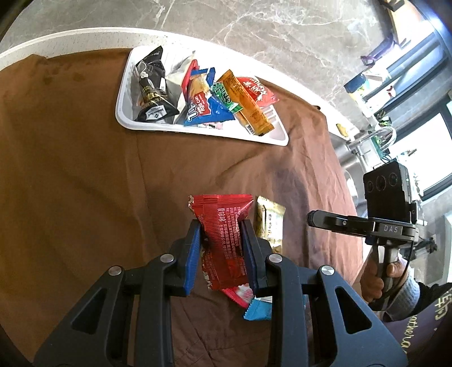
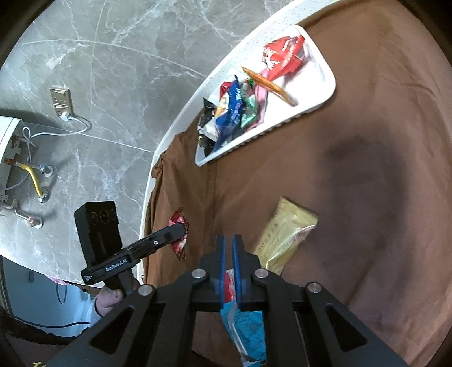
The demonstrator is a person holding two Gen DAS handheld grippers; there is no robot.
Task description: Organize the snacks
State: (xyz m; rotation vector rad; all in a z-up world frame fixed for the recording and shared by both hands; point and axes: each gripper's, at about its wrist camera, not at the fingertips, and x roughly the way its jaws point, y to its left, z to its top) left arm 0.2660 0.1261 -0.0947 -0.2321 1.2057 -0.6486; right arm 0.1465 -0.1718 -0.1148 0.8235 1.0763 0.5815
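Left wrist: crinkly red foil packet (image 1: 223, 242) pinched.

The tray (image 1: 278, 135) of snacks (image 1: 197, 93) sits on the cloth (image 1: 70, 169), beyond a loose packet (image 1: 269, 223).

I see a grey marble wall (image 1: 254, 25) with white veins behind a white counter edge (image 1: 84, 39) draped in brown cloth (image 1: 70, 169). Daylight comes through windows (image 1: 418, 141) at my right; a wall socket (image 2: 60, 101) holds a plugged white cable.
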